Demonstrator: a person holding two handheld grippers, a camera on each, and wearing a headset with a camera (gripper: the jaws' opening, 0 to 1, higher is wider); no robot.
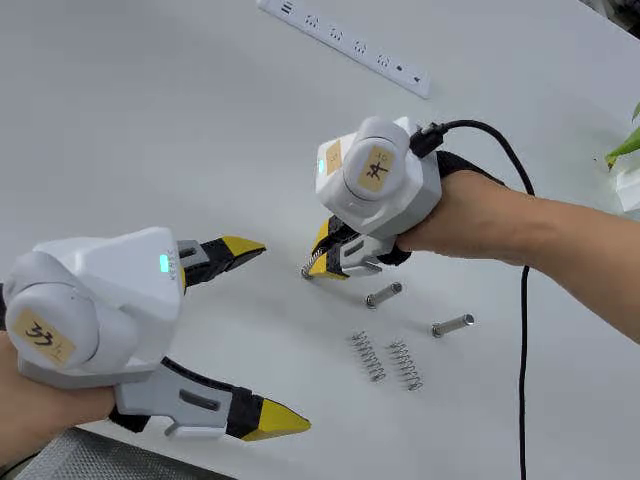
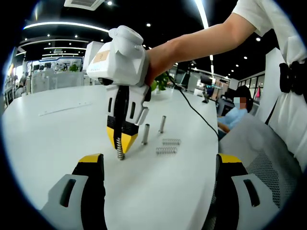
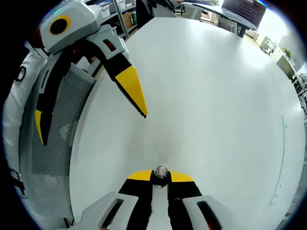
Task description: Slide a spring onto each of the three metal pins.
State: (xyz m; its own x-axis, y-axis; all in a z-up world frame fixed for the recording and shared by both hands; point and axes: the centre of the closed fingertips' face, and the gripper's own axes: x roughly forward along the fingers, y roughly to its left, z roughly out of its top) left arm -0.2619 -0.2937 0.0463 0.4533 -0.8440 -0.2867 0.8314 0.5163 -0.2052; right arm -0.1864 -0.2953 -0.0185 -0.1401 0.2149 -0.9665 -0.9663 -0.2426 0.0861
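Observation:
My right gripper is shut on a coiled spring whose end sticks out past the yellow tips and touches the white table. I cannot tell whether a pin is inside it. In the left gripper view the right gripper points down with that spring below it. Two metal pins lie just right of it, and two loose springs lie nearer me. My left gripper hovers wide open at the lower left, holding nothing.
A white power strip lies at the far edge of the table. A black cable runs from the right gripper along the right side. A green leaf shows at the right edge. A mesh chair stands beside the table.

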